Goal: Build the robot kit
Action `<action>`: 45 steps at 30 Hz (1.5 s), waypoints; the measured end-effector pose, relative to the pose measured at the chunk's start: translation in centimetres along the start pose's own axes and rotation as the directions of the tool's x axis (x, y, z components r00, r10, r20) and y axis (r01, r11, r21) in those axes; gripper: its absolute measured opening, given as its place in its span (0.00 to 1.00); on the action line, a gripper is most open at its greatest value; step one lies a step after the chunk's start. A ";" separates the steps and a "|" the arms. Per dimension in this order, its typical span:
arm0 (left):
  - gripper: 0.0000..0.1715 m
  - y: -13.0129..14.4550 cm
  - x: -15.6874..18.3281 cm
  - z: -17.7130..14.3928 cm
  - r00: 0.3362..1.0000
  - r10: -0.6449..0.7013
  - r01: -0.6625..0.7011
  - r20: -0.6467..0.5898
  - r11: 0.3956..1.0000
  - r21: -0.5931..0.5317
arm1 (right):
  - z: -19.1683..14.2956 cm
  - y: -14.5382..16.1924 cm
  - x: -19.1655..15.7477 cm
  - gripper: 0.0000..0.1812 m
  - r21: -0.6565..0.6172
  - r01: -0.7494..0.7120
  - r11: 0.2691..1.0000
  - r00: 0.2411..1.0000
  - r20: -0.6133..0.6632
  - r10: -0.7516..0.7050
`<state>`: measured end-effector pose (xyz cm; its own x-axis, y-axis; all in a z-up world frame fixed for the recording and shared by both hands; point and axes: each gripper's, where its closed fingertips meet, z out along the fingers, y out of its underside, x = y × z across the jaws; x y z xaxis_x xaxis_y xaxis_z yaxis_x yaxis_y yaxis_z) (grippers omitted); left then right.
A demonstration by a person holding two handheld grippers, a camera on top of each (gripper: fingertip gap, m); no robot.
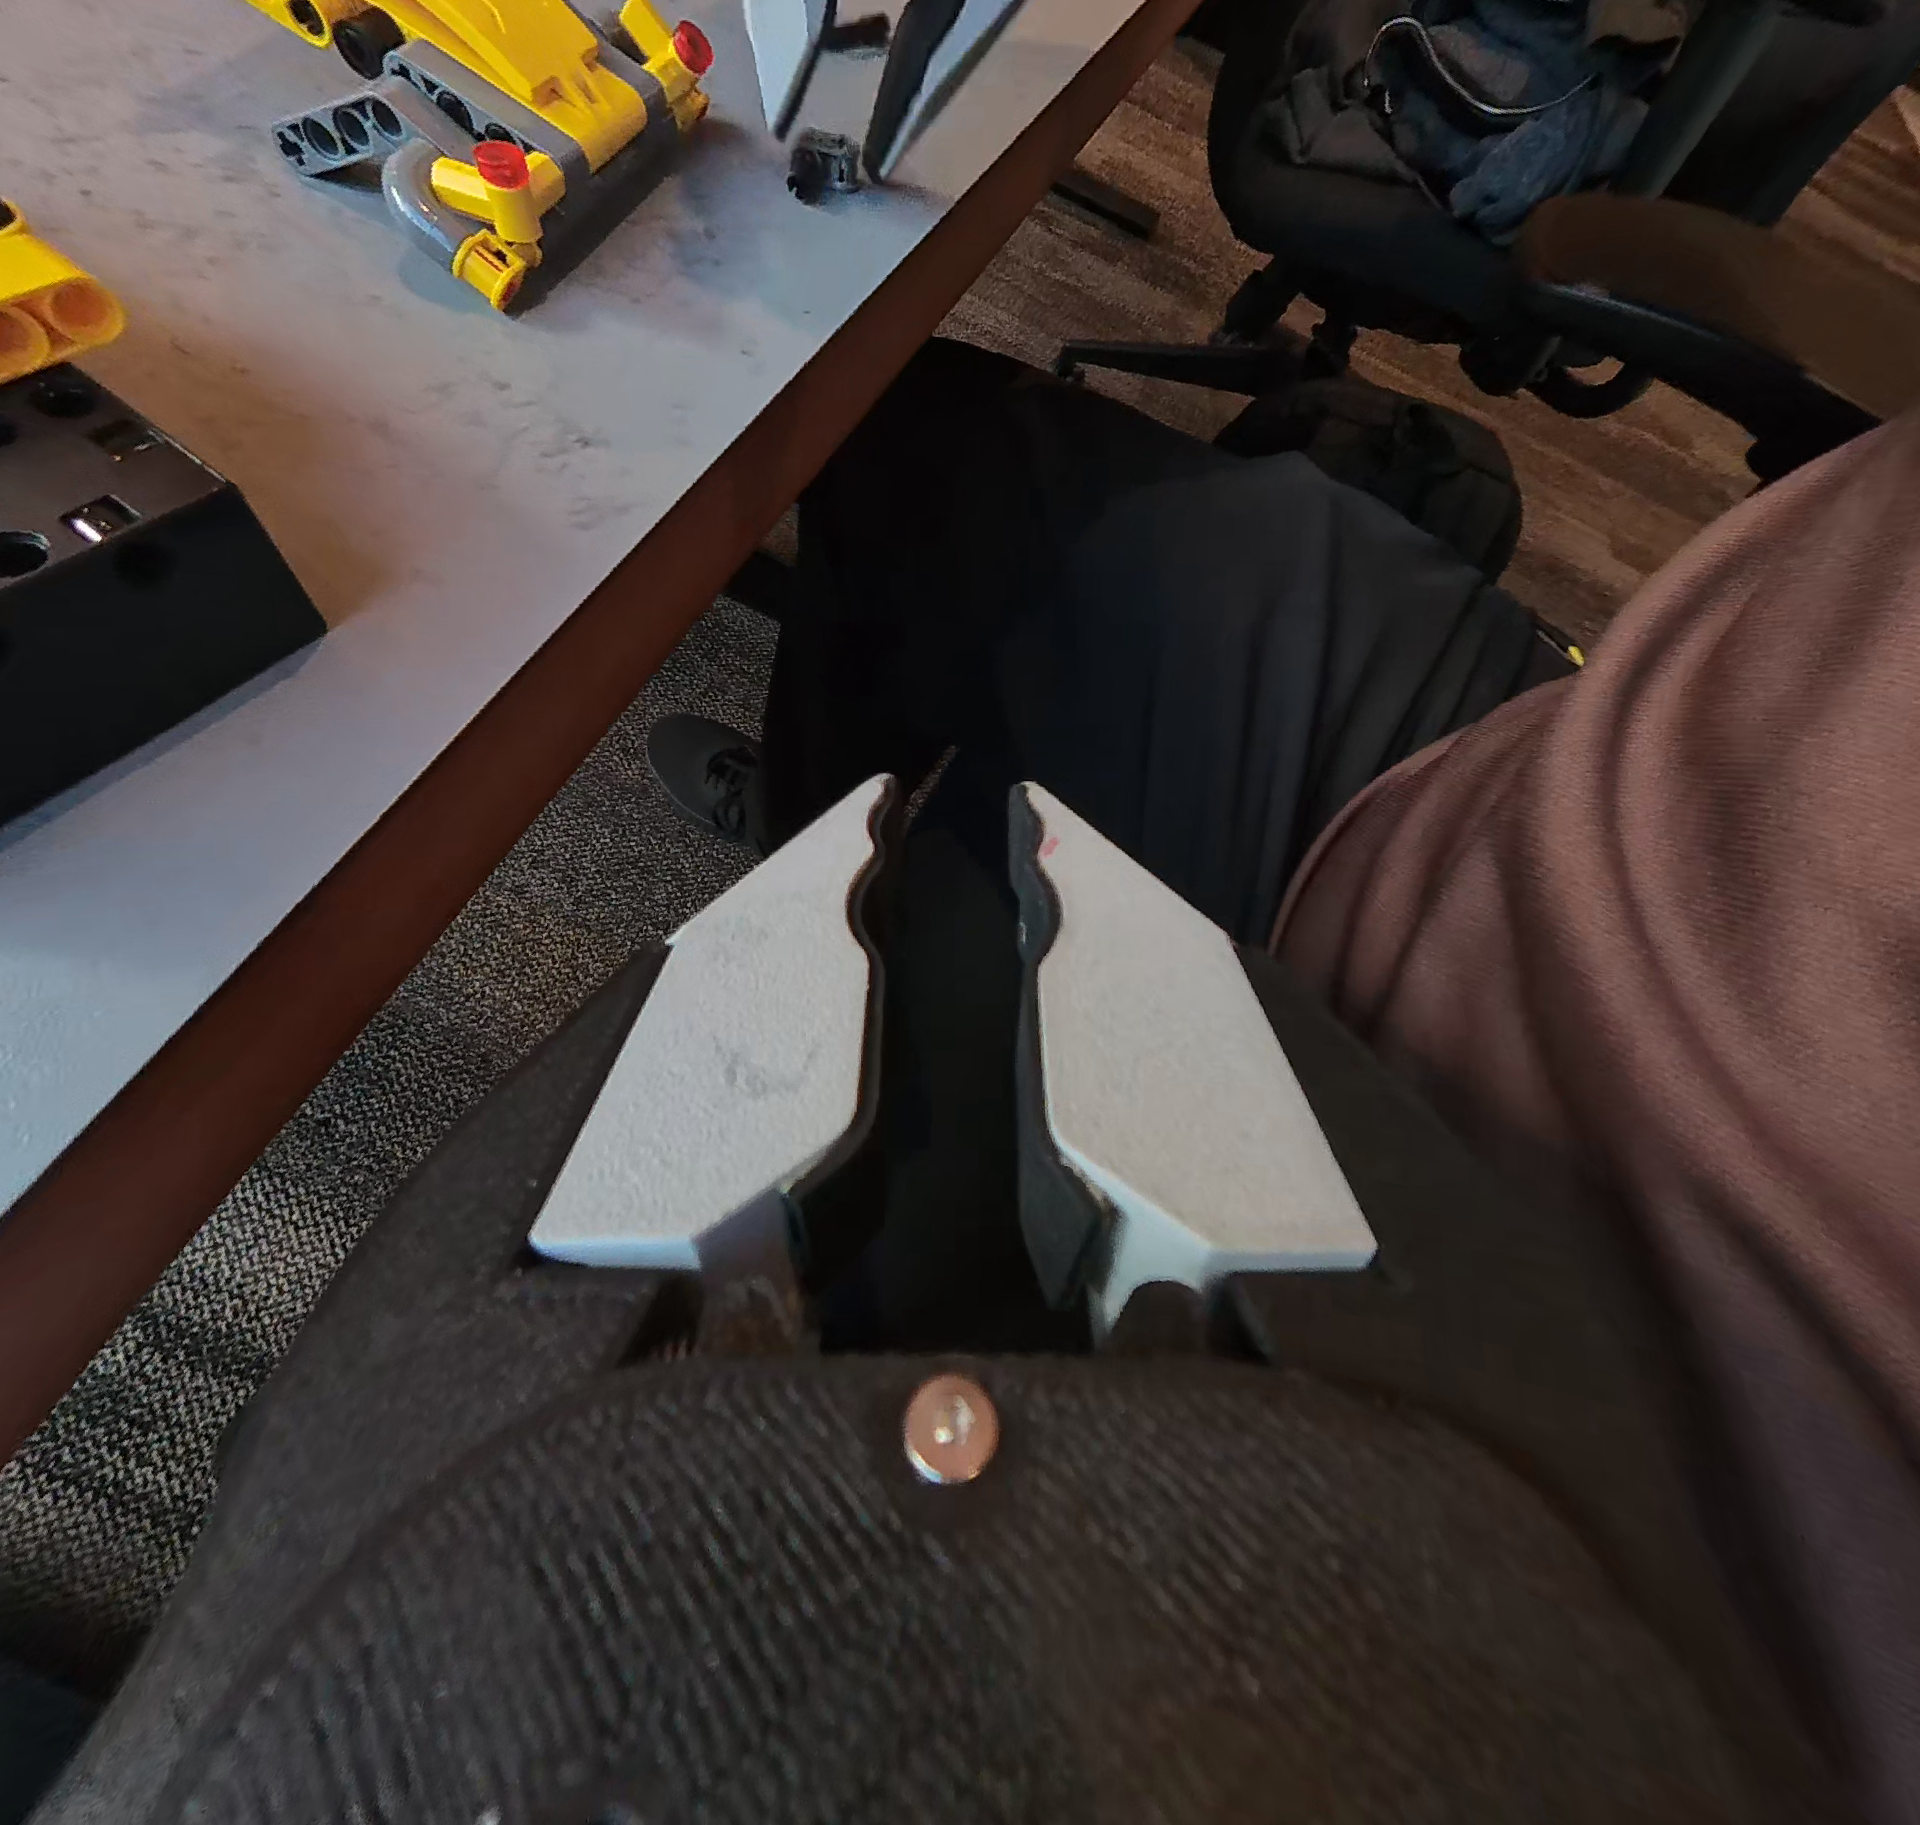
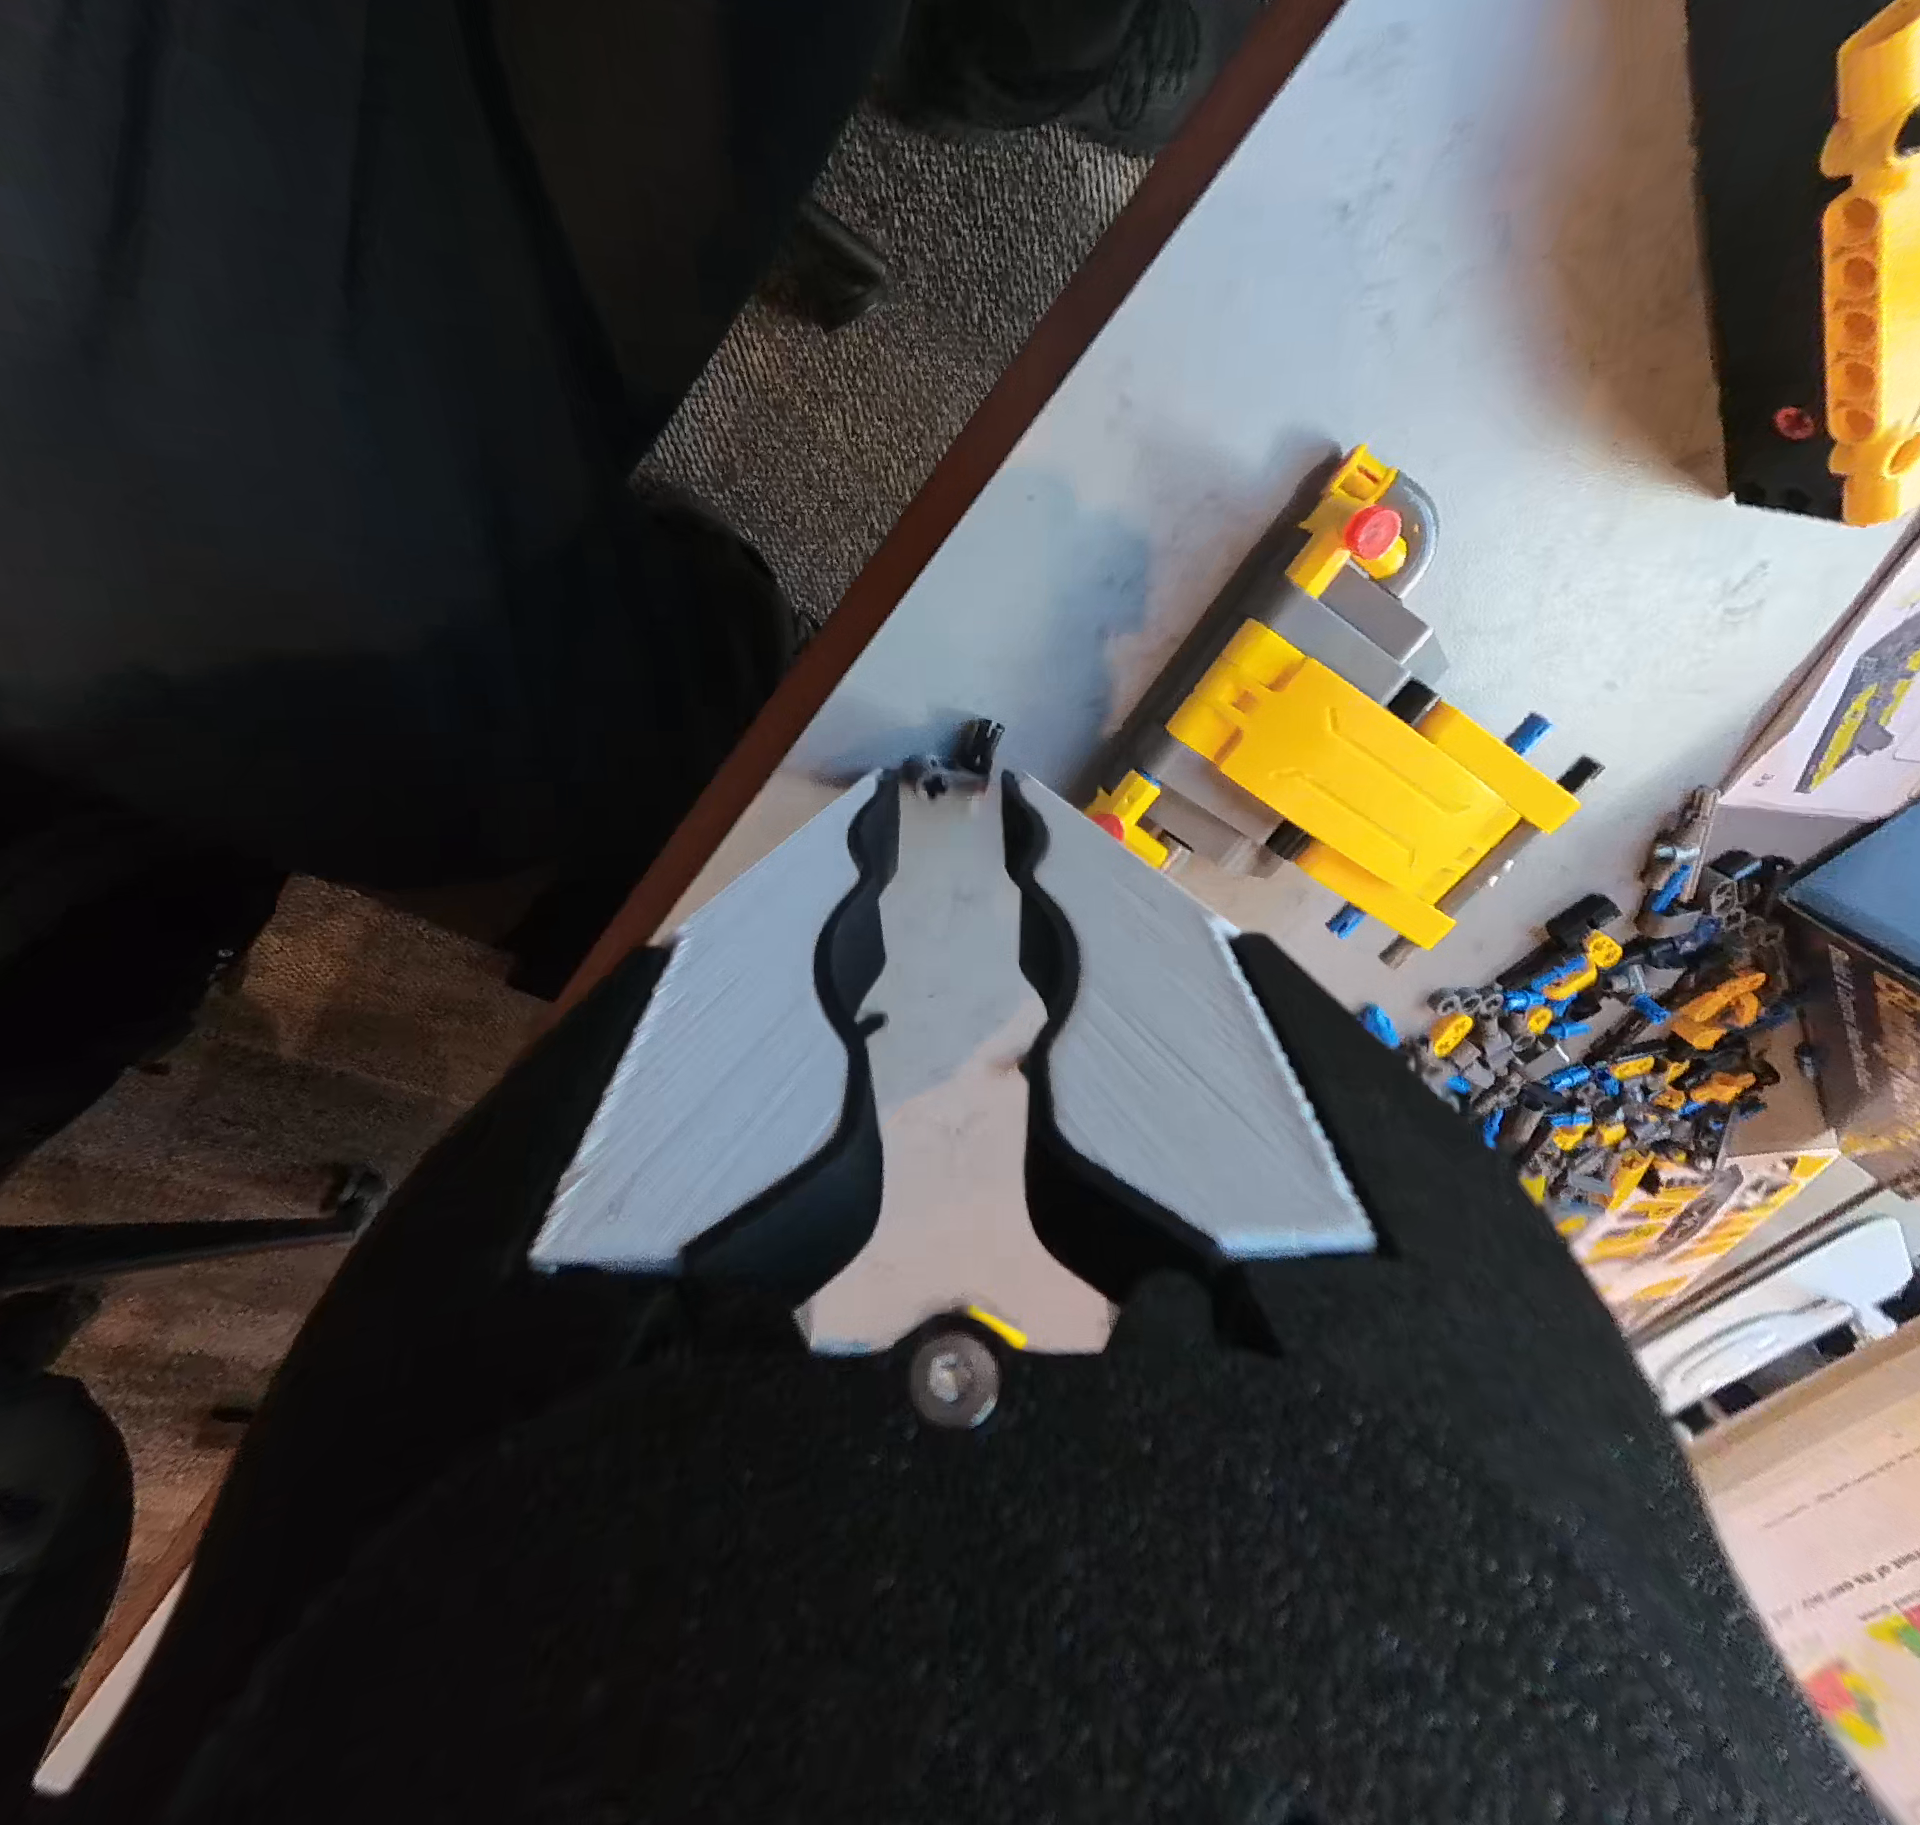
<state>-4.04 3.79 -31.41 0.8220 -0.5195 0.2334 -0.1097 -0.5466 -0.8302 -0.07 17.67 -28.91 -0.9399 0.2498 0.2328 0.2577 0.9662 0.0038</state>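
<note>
Small dark connector piece lay at desk edge, mid-frame in right wrist view, just beyond right claw tips, touching or nearly so; long axis unclear. Right claw stood parted, gripping nothing. Yellow-grey brick assembly sat right of it; loose parts pile at right edge. Left wrist view showed what right did not: left claw, open and empty, off desk over dark trousers, far from piece at upper centre. Right claw nearer.
</note>
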 end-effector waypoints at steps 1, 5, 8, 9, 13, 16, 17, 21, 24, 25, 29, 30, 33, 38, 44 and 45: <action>0.11 0.1 0.0 0.0 1.000 0.000 0.000 0.000 1.000 -0.006 | -0.2 0.2 0.1 0.09 -0.008 -0.009 1.000 1.000 -0.010 0.009; 0.11 0.1 0.0 -0.1 1.000 -0.003 0.003 -0.005 1.000 -0.003 | -1.7 0.1 0.6 0.09 0.088 -0.159 0.983 0.984 -0.065 0.165; 0.11 0.1 0.1 -0.1 1.000 -0.008 0.008 -0.010 1.000 -0.003 | -2.9 -0.1 1.6 0.05 0.242 -0.397 0.886 0.888 -0.141 0.437; 0.11 0.2 0.2 -0.1 1.000 -0.012 0.012 -0.014 1.000 -0.004 | -3.0 0.1 1.8 0.05 0.293 -0.491 0.820 0.826 -0.143 0.545; 0.11 0.2 0.5 0.1 1.000 -0.017 0.017 -0.026 1.000 -0.007 | -2.8 -0.2 0.9 0.04 0.471 -0.692 0.546 0.592 -0.061 0.804; 0.11 0.2 0.8 0.4 0.999 -0.020 0.020 -0.043 1.000 -0.011 | -2.3 -0.2 0.4 0.04 0.501 -0.749 0.432 0.492 -0.015 0.870; 0.11 0.2 0.9 0.5 0.999 -0.017 0.016 -0.046 1.000 -0.012 | -2.2 -0.2 0.4 0.05 0.507 -0.761 0.405 0.469 -0.001 0.883; 0.11 0.3 1.0 0.9 0.999 -0.002 0.000 -0.046 1.000 -0.028 | -1.5 0.1 0.5 0.08 0.506 -0.792 0.342 0.405 0.016 0.914; 0.11 0.3 0.7 0.8 0.999 -0.007 0.006 -0.039 1.000 -0.027 | -0.9 0.2 0.6 0.12 0.492 -0.805 0.332 0.390 0.016 0.921; 0.11 0.3 0.6 0.7 0.999 -0.010 0.009 -0.037 1.000 -0.026 | -0.7 0.2 0.6 0.12 0.486 -0.805 0.341 0.395 0.011 0.918; 0.11 0.3 0.4 0.5 0.999 -0.019 0.019 -0.034 1.000 -0.017 | 0.1 0.3 0.3 0.10 0.452 -0.803 0.388 0.427 -0.016 0.904; 0.11 0.3 0.4 0.4 0.999 -0.018 0.018 -0.034 1.000 -0.016 | 0.1 0.4 0.4 0.09 0.451 -0.801 0.394 0.432 -0.019 0.901; 0.11 0.2 0.5 0.4 0.999 -0.013 0.012 -0.037 1.000 -0.014 | 0.1 0.9 0.4 0.08 0.436 -0.800 0.412 0.442 -0.035 0.896; 0.11 0.3 0.5 0.3 0.999 -0.011 0.010 -0.036 1.000 -0.017 | 0.1 1.7 0.5 0.07 0.428 -0.797 0.426 0.447 -0.055 0.893; 0.11 0.3 0.6 0.4 0.999 -0.013 0.012 -0.042 1.000 -0.020 | -1.2 2.0 0.0 0.07 0.469 -0.789 0.396 0.430 -0.037 0.902; 0.11 0.3 0.7 0.4 0.999 -0.011 0.010 -0.044 1.000 -0.019 | -1.6 2.6 -0.2 0.07 0.478 -0.791 0.383 0.413 -0.044 0.909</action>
<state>-3.28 3.54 -31.70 0.7981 -0.5413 0.2646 -0.1119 -0.5647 -0.8177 1.14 20.04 -27.36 -0.1442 0.9792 0.1428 0.7349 0.2026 -0.6472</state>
